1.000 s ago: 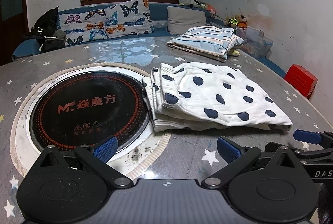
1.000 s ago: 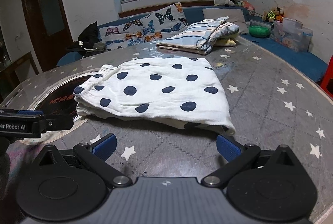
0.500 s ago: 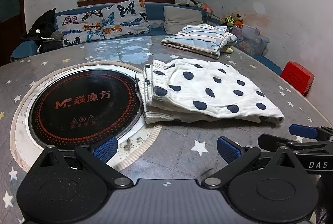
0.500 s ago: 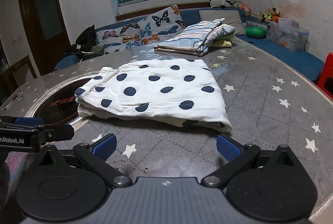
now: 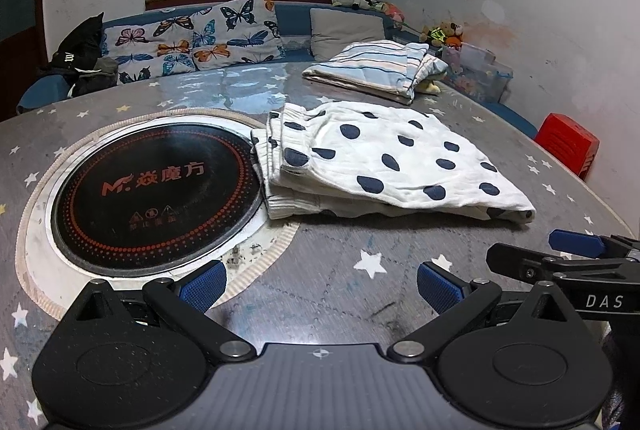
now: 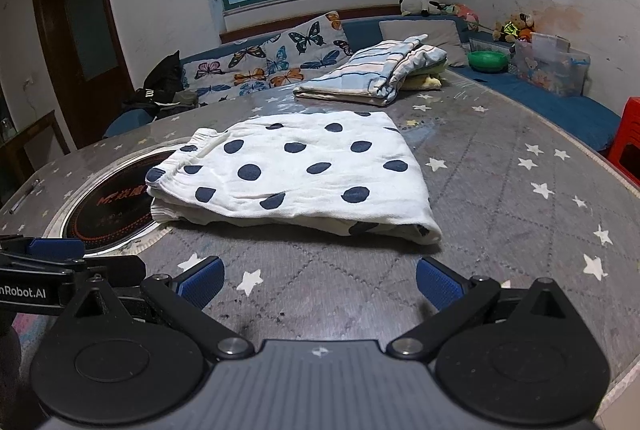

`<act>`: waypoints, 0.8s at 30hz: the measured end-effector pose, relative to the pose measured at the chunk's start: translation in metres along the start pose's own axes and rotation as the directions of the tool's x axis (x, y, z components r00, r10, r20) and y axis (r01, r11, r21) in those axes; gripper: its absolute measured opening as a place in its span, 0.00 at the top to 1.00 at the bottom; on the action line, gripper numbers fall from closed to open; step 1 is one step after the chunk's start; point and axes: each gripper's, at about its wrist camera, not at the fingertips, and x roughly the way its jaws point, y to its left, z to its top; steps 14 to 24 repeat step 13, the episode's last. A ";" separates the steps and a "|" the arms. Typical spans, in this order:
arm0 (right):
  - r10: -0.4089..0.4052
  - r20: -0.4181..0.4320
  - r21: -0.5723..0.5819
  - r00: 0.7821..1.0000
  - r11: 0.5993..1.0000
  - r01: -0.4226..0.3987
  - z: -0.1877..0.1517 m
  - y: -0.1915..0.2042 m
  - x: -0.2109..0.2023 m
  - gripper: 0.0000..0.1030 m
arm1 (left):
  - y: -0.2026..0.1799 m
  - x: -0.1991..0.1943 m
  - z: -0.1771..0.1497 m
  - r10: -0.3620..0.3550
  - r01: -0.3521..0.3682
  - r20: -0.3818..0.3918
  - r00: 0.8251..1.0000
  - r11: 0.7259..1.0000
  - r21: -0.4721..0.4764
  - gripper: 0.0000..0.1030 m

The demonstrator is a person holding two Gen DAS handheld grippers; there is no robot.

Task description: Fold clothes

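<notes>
A white garment with dark blue dots [image 5: 384,162] [image 6: 296,174] lies folded flat on the grey star-patterned table [image 5: 360,294], its waistband edge overlapping the rim of the black induction hob [image 5: 156,190]. My left gripper [image 5: 320,288] hovers open near the table's front edge, short of the garment, holding nothing. My right gripper [image 6: 318,280] is open too, just in front of the garment's near edge, and it shows in the left wrist view as a black arm with a blue fingertip [image 5: 576,244]. The left gripper's blue fingertip [image 6: 52,248] shows at the left of the right wrist view.
A folded striped cloth pile [image 5: 376,70] [image 6: 376,74] rests at the table's far side. Behind it runs a blue bench with butterfly cushions [image 5: 192,38], a green bowl [image 6: 488,60] and a clear box [image 6: 552,68]. A red stool [image 5: 568,144] stands off the right edge.
Both grippers have drawn back from the folded dotted garment and risen slightly, so it looks farther away. The garment itself has not moved.
</notes>
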 end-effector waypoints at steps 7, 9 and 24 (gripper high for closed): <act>0.000 0.000 0.003 1.000 1.000 0.000 -0.002 -0.001 -0.002 0.00 | -0.001 -0.001 -0.002 -0.002 0.002 -0.001 1.000 1.000 -0.001 0.00; 0.001 -0.001 0.004 1.000 1.000 -0.001 -0.003 0.000 -0.002 0.00 | -0.002 -0.002 -0.002 -0.004 0.004 -0.001 1.000 1.000 -0.001 0.00; 0.003 -0.004 0.004 1.000 1.000 -0.003 -0.004 0.000 -0.002 0.00 | -0.003 -0.003 -0.004 -0.004 0.004 0.002 1.000 1.000 0.001 0.00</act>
